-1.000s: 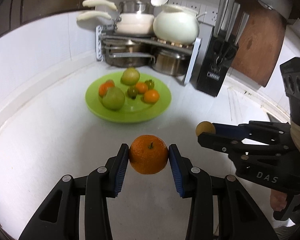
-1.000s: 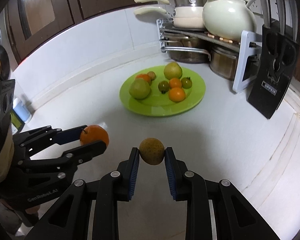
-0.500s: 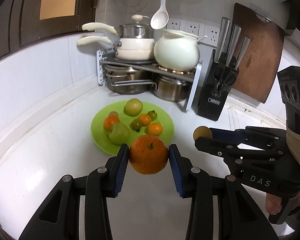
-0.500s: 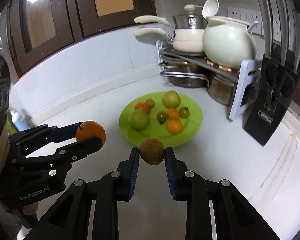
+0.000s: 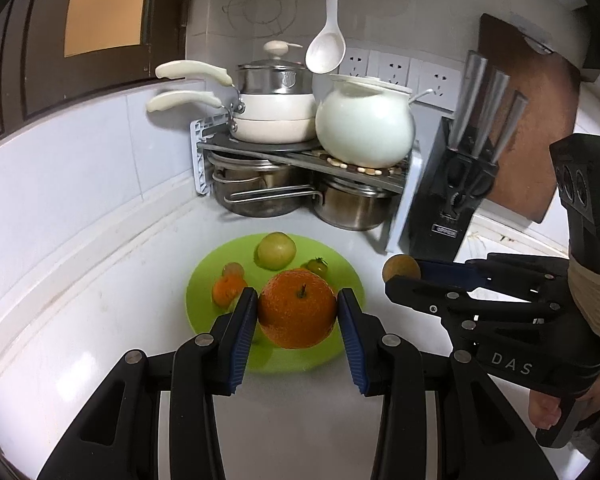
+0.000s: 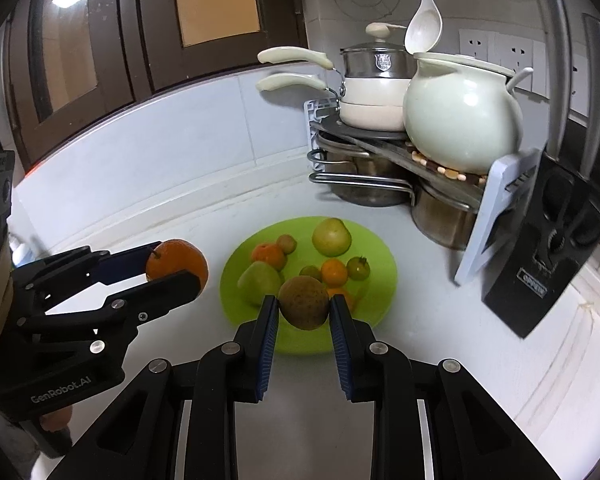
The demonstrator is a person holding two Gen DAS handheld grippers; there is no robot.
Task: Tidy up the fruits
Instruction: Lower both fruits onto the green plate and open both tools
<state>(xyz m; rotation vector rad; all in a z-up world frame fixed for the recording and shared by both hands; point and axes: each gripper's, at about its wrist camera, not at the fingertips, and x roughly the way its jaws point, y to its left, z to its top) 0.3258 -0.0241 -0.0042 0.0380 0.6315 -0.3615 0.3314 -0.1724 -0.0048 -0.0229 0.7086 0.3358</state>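
White counter below — left gripper clamps an orange, right gripper a brown fruit

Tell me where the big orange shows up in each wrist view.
Left wrist: orange at lower center, clamped in the left gripper.
Right wrist: orange at left of middle, in the left gripper.
Shared landmark: the green plate lies behind it in both.

A white counter carries a green plate, a pot rack and a knife block.
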